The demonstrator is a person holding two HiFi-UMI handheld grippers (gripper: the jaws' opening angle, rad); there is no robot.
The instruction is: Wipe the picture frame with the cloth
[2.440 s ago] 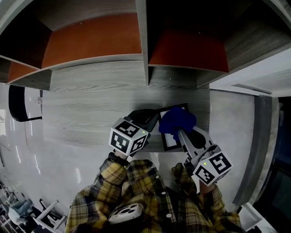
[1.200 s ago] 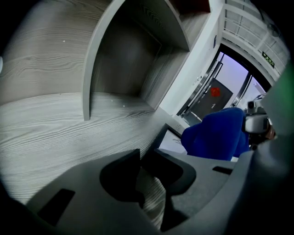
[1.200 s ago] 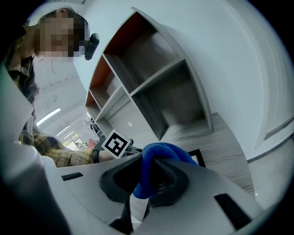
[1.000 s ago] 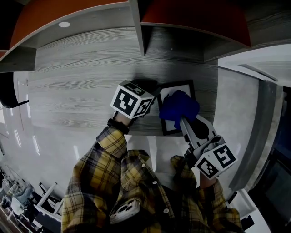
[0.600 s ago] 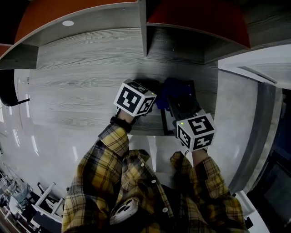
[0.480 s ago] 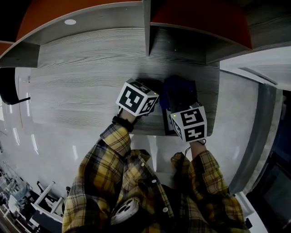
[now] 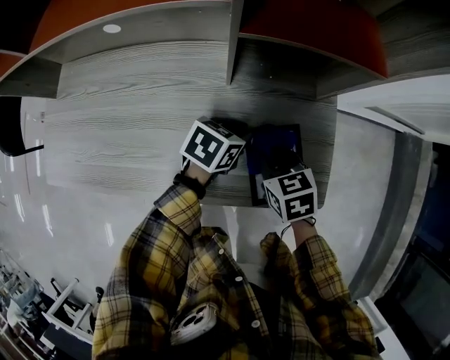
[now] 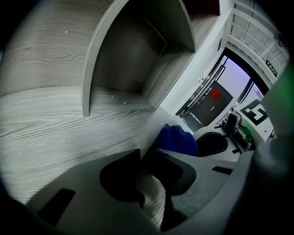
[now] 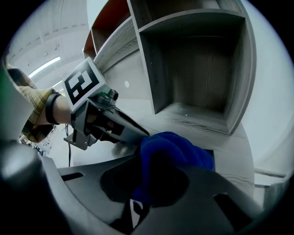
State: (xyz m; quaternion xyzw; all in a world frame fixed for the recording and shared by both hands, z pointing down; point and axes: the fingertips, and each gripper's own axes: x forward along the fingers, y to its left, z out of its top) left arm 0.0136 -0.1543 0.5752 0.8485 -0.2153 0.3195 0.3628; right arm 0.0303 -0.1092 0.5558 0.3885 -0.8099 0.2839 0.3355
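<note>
Quick count, fwiw: 2 grippers, left gripper [image 8: 147,158] + right gripper [image 9: 154,183]. 1 marker cube on each, so 2 total: left cube [image 7: 212,146], right cube [image 7: 290,194]. 1 blue cloth [image 9: 172,149]. 1 picture frame [image 7: 254,193]. 1 grey wood tabletop [image 7: 126,140]. 2 orange-backed shelf bays, left bay [image 7: 140,7] + right bay [image 7: 316,35], w/ 1 divider [image 7: 234,42] btwn them. 1 person, 2 plaid sleeves: left sleeve [image 7: 176,225], right sleeve [image 7: 309,260].

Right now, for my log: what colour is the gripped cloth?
The cloth is deep blue, clearest in the right gripper view.
</note>
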